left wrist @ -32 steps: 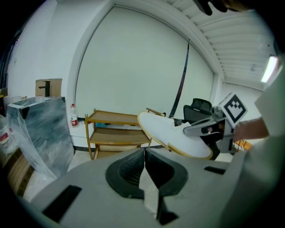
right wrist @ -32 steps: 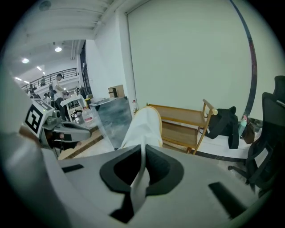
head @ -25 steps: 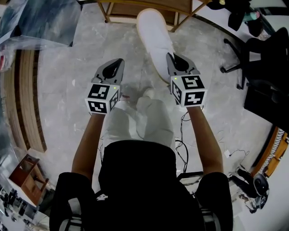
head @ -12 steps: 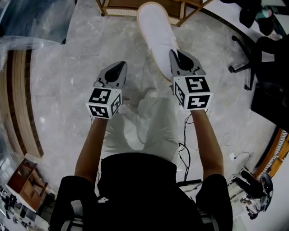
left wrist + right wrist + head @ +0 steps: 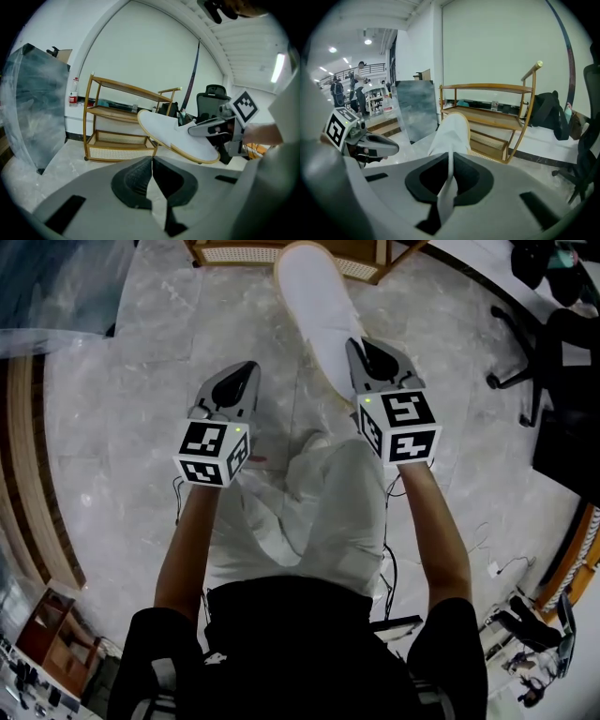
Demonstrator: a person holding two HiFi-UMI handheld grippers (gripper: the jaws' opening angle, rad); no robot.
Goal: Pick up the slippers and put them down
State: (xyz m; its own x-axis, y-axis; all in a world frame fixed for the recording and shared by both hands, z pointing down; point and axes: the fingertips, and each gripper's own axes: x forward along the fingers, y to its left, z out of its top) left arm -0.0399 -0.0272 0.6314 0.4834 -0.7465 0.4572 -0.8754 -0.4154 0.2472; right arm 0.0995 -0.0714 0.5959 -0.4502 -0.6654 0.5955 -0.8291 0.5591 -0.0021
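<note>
A white slipper [image 5: 314,306] with a tan sole edge hangs above the marble floor, its toe pointing away from me. My right gripper [image 5: 362,352] is shut on the slipper's heel end. In the right gripper view the white upper [image 5: 452,133] runs up from between the pads of that gripper [image 5: 450,165]. My left gripper [image 5: 246,373] is level with it on the left and shut with nothing in it. The left gripper view has its pads [image 5: 140,177] meeting at the tip, with the slipper [image 5: 178,138] and right gripper [image 5: 208,129] off to the right. No second slipper is visible.
A wooden shelf rack [image 5: 281,251] stands just beyond the slipper [image 5: 117,122]. A black office chair [image 5: 539,343] is at the right. Cables [image 5: 394,559] lie on the floor by my legs. A plastic-wrapped panel [image 5: 33,108] and wooden steps [image 5: 37,474] are at the left.
Both grippers have sunk toward the floor side by side. The slipper stays in the right gripper. My knees have bent further.
</note>
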